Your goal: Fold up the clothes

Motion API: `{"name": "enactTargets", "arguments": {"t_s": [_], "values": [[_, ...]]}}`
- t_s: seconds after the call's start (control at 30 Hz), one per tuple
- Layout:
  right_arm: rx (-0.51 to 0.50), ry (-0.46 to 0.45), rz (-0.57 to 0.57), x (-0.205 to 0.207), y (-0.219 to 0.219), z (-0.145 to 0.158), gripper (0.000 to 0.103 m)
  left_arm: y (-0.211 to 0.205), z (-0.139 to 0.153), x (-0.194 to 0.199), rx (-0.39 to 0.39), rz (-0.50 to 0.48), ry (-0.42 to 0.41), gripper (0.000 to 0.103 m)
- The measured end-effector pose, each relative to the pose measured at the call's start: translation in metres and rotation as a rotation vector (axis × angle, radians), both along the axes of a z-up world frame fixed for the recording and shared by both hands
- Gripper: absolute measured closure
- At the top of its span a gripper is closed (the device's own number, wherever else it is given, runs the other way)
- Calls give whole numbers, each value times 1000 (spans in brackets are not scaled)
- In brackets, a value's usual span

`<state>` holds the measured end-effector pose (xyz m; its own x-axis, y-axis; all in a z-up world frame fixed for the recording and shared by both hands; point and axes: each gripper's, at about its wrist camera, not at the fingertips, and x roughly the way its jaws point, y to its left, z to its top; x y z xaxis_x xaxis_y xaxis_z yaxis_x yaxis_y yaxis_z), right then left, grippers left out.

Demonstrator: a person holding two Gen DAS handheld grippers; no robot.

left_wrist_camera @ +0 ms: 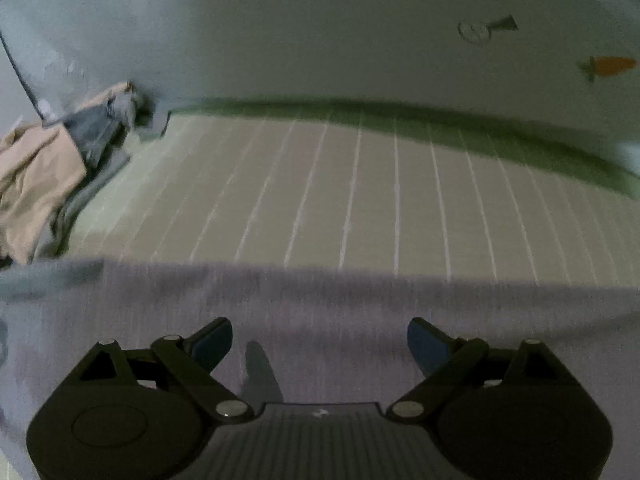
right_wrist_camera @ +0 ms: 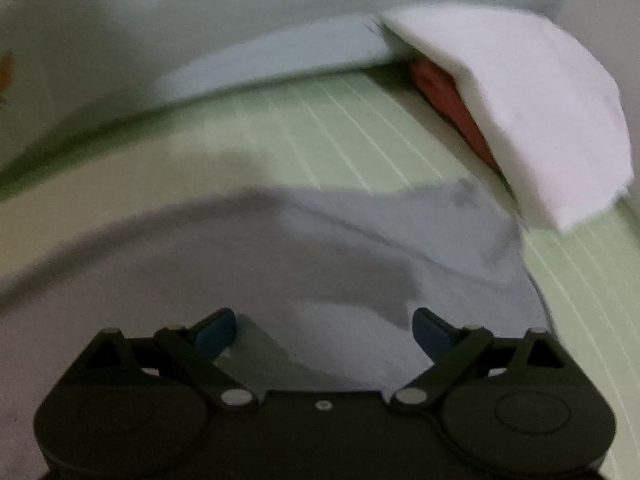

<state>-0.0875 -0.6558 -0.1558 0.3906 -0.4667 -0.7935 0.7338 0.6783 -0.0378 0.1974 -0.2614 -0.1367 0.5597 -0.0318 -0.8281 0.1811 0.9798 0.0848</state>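
A pale green bed sheet (left_wrist_camera: 360, 184) with thin white stripes forms the surface. A lavender-grey garment (left_wrist_camera: 360, 320) lies spread flat across its near part. A heap of beige and blue clothes (left_wrist_camera: 44, 176) sits at 1 far corner, and a white folded cloth (right_wrist_camera: 520, 112) over something red (right_wrist_camera: 452, 96) lies at the other end.

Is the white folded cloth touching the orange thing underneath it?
Touching. The right wrist view shows the white folded cloth lying right on the orange thing, covering most of it, with no gap between them.
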Motion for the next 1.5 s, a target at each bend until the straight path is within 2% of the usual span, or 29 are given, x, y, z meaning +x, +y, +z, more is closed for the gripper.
{"name": "enactTargets", "arguments": {"t_s": [0.1,0.27,0.37,0.47,0.6,0.83,0.97,1.07,1.23,1.33,1.5], "values": [[10,-24,-53,-5,-25,-1,6,1,-1,-10,22,-9,18,9],[15,-51,-75,17,-78,-8,0,-4,1,-20,38,-19,35,9],[1,-48,-77,36,-109,-9,0,-8,9,-26,50,-36,17,9],[-1,-48,-104,41,-120,-3,1,-8,20,-34,58,-51,-8,9],[-1,-96,-122,11,-91,4,1,-1,37,-48,41,-35,-44,8],[15,-50,-71,-67,-17,-11,0,29,49,-88,-56,54,-22,8],[27,-44,-80,-105,4,-9,0,52,52,-112,-107,116,-16,8],[55,-47,-86,-126,11,-10,0,74,53,-133,-110,153,-25,8],[83,7,-94,-139,30,-5,0,124,44,-155,-140,264,-2,7],[77,31,-95,-142,50,2,0,159,39,-160,-189,353,24,7],[88,0,-97,-131,94,11,0,210,37,-155,-224,417,24,7]]}}
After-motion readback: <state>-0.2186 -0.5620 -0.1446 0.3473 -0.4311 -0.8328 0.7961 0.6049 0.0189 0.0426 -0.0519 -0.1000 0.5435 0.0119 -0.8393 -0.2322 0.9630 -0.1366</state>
